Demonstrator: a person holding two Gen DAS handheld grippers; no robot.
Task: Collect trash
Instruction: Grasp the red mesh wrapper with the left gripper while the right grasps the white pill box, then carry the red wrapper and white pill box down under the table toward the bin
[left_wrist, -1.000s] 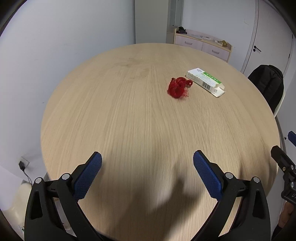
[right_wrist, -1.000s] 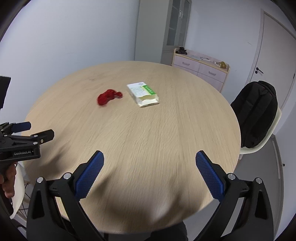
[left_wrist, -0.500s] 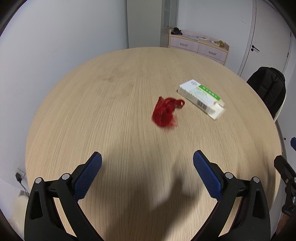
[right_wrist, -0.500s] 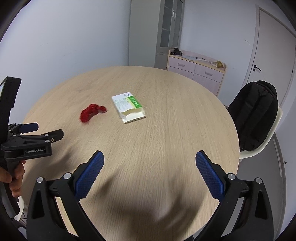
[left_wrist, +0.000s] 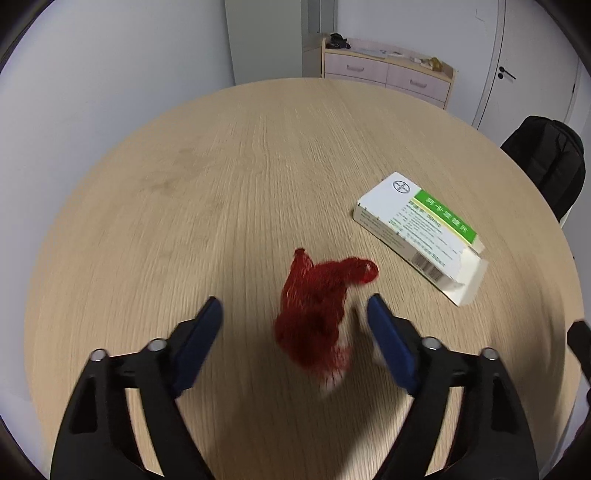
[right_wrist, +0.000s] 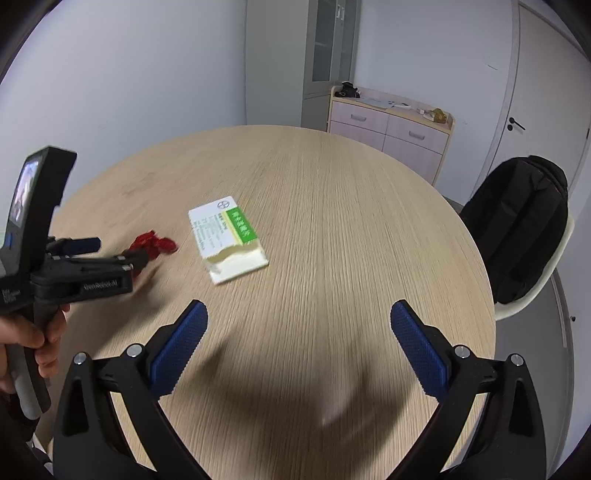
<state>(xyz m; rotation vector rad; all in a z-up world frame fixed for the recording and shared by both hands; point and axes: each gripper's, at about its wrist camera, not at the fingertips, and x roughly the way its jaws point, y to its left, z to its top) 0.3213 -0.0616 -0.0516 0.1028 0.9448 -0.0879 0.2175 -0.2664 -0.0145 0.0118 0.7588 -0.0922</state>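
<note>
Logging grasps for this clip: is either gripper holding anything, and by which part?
Nothing held. The red mesh net lies between the open left gripper fingers, ungripped; the right gripper is open.

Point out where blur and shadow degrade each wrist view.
Left wrist view: the red net between the open left gripper jaws is motion-smeared, with shadow on the table below. Right wrist view: the box print is softened, dark shadows under the open right gripper; both views bend at the fisheye edges.

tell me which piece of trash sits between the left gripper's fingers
The crumpled red net, between the open left gripper fingers. The white-and-green box lies farther right, outside them.
</note>
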